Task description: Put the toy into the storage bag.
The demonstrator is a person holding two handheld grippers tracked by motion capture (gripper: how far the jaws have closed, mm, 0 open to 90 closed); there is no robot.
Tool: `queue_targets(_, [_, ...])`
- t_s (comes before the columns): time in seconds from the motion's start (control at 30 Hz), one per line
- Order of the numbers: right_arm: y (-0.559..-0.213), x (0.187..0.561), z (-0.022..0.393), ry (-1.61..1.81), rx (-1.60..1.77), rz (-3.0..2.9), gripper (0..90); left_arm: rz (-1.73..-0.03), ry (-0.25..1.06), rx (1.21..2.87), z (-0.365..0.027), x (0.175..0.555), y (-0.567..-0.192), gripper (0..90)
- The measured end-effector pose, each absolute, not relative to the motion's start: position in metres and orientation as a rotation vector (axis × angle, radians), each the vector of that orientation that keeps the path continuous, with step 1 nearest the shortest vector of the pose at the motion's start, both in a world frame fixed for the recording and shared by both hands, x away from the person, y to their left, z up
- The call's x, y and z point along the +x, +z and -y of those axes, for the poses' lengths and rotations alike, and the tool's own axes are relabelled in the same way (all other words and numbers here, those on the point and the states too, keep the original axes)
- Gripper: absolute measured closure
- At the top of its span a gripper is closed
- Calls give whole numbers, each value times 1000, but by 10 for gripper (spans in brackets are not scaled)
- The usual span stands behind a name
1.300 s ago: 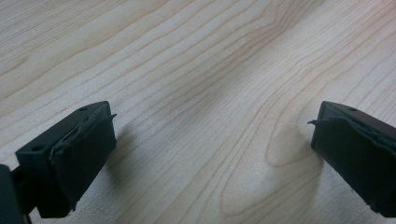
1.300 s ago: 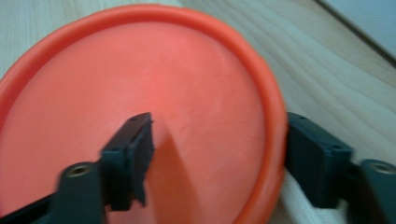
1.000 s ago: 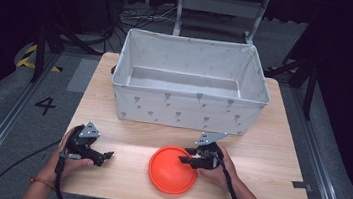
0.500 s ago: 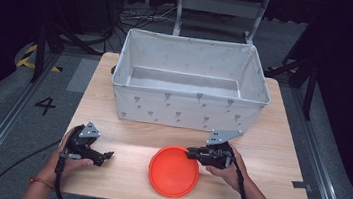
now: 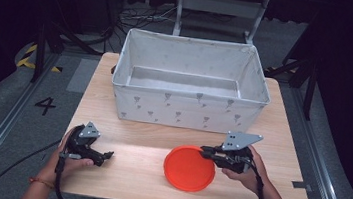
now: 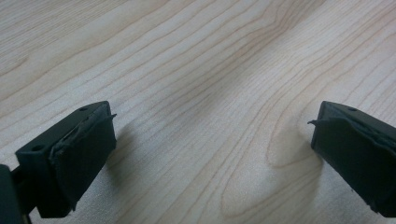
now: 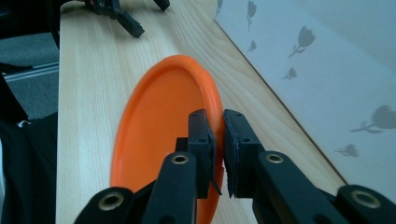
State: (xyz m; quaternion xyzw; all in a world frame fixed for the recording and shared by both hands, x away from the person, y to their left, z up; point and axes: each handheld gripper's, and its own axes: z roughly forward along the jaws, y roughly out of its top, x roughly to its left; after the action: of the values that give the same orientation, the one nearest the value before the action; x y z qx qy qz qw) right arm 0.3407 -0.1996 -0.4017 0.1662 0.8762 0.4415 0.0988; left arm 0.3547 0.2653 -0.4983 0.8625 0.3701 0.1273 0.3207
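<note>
The orange plate (image 5: 189, 168) sits at the near middle of the wooden counter (image 5: 282, 121), its right rim pinched between the jaws of the right hand-held gripper (image 5: 203, 152), which points left, held level. Behind it stands a grey fabric bin (image 5: 188, 112) with nothing visible inside. The left hand-held gripper (image 5: 107, 155) rests on the counter well apart, jaws spread over bare wood.

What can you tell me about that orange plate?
The orange plate is round and shallow with a raised rim, plain and glossy, probably plastic, and nothing is on it. The right gripper pinches its rim between two black jaws. In the right gripper view it stands tilted on edge, one side lifted off the wooden table. It sits near the table's front, before the grey fabric box.
</note>
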Motion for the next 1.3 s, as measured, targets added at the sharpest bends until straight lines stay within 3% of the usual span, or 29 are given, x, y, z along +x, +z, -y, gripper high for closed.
queue_targets(0.5, [-362, 321, 224, 1150, 384, -2537, 826, -979, 340, 2264, -265, 354, -498, 2])
queue_targets(1.3, [-282, 327, 292, 1146, 450, -2411, 826, -992, 339, 2257, -264, 354, -498, 2])
